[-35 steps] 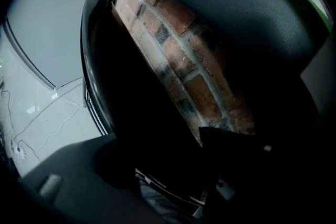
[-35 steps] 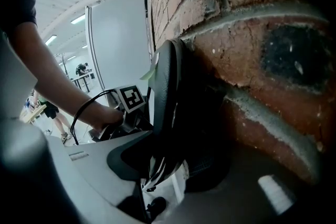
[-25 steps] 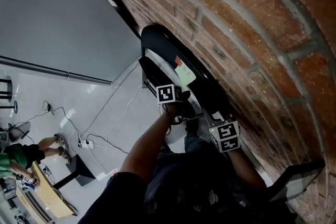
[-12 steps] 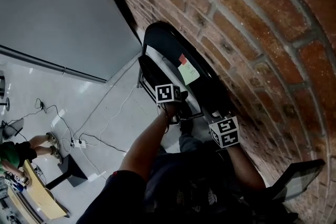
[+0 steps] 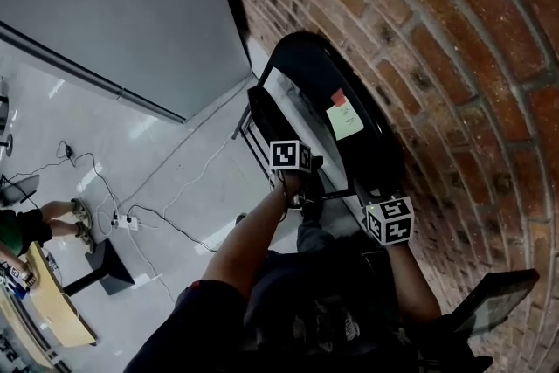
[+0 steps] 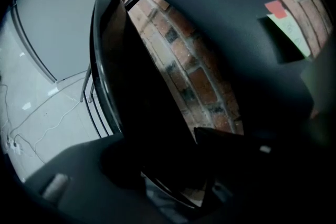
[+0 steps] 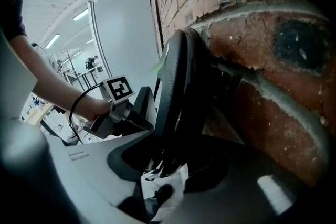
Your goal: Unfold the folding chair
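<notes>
Folding chair [image 5: 323, 83]: black, 1 unit, propped nearly upright against brick wall [image 5: 454, 57], legs reaching down to pale floor [image 5: 175, 179]. Condition: partly opened, with a wedge of brickwork showing between seat [image 6: 142, 102] and backrest [image 7: 176, 86]. Marked with 1 green sticky note [image 5: 346, 120], red tab at its top, stuck on the backrest face. Left gripper [image 6: 163, 165]: jaws pinching the near edge of the seat panel, spread only to its thickness. Right gripper [image 7: 168, 165]: jaws clamped on the backrest rim, just beside the wall. Step in hand, by judgement: swinging the seat away from the backrest, roughly at the early-to-middle stage. Handling notes, also by judgement: anchor the backrest with the right gripper and treat it as the fixed member. Draw the seat outward and downward with the left, following the hinge arc rather than pulling straight out. Tip the top of the frame a little off the brick first, so as to leave the rear legs room to spread. Squeeze firmly on both sides, given smooth dark edges liable to slip from 2 narrow pads. Steer clear of the narrowing gap near the hinge, a likely pinch point for either jaw. Mind the cables [image 5: 166, 223] on the floor, well apart to the left, when setting the legs down. Stop once level and locked.
</notes>
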Demonstrator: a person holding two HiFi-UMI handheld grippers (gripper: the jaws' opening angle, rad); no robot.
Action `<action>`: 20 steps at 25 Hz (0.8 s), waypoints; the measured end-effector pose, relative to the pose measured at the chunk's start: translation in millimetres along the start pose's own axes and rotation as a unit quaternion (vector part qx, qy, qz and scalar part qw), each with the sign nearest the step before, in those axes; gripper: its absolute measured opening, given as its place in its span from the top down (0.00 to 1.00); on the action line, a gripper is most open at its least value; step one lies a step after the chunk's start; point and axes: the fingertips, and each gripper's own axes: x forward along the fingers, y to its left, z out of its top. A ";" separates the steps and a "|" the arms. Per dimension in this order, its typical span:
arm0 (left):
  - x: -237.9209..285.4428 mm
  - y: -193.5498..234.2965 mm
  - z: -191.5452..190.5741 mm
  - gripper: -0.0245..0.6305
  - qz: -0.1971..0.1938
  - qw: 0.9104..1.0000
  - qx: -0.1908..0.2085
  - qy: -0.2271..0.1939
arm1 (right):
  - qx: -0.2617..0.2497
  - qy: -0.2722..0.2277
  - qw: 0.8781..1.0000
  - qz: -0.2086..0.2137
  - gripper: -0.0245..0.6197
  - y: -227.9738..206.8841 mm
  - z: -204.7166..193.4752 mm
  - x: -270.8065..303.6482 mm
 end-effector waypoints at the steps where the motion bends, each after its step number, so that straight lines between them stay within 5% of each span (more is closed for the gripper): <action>1: -2.4 2.7 -2.8 0.50 -0.004 1.000 0.000 0.001 | 0.000 0.001 1.000 0.001 0.71 1.5 -1.9 0.7; 10: -26.7 26.6 -19.8 0.52 0.003 0.999 0.029 0.012 | 0.001 0.014 1.000 0.009 0.69 2.5 -4.3 9.3; 15: -37.1 30.9 -24.8 0.57 -0.014 0.999 0.040 -0.020 | 0.004 0.014 1.000 0.007 0.69 10.2 -13.0 5.4; 20: -46.5 44.0 -39.5 0.57 -0.014 1.000 0.013 -0.003 | 0.003 0.020 1.000 0.013 0.69 10.0 -11.7 6.7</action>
